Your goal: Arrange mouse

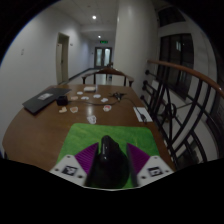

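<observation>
A black computer mouse (107, 163) sits between my gripper's (109, 166) two fingers, over the near end of a green mat (105, 136) on a brown wooden table (40, 128). Both purple pads (88, 157) press against the mouse's sides, so the gripper is shut on it. The mouse's lower part is hidden at the bottom of the view.
A closed dark laptop (45, 100) lies at the far left of the table. Small items and white papers (90, 98) lie across the far side. A chair back (105, 74) stands beyond the table, and a railing (185, 100) runs along the right.
</observation>
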Tool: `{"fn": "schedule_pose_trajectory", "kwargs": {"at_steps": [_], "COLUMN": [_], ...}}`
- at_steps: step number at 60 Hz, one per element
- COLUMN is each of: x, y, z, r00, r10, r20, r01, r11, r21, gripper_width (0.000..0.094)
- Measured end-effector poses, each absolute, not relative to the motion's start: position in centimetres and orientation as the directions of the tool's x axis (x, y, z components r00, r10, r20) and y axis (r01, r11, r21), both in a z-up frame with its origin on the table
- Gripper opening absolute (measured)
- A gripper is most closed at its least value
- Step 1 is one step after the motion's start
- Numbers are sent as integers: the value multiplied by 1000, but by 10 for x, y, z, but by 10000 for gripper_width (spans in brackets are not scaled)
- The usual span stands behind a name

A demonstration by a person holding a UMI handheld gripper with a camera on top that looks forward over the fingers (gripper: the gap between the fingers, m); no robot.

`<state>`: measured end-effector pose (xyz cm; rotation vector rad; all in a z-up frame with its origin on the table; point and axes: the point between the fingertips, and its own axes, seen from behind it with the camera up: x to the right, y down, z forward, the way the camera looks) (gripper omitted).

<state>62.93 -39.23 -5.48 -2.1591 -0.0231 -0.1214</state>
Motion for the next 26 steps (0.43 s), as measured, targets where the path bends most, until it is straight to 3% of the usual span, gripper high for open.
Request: {"fn": "schedule_pose_trajectory", "kwargs": {"at_steps": [5, 7, 12, 26], "x": [653, 634, 648, 646], "y": [-423, -416, -465, -534], "z": [-45, -38, -10, 12], "r00": [996, 996, 998, 992], "r10": [-23, -25, -24, -62], "r20": [84, 80, 61, -110], "r01": [57, 54, 40, -126], "r11": [-560, -544, -514, -431], "r21": [-827, -837, -857, -894], "gripper_width": [873, 836, 852, 858]}}
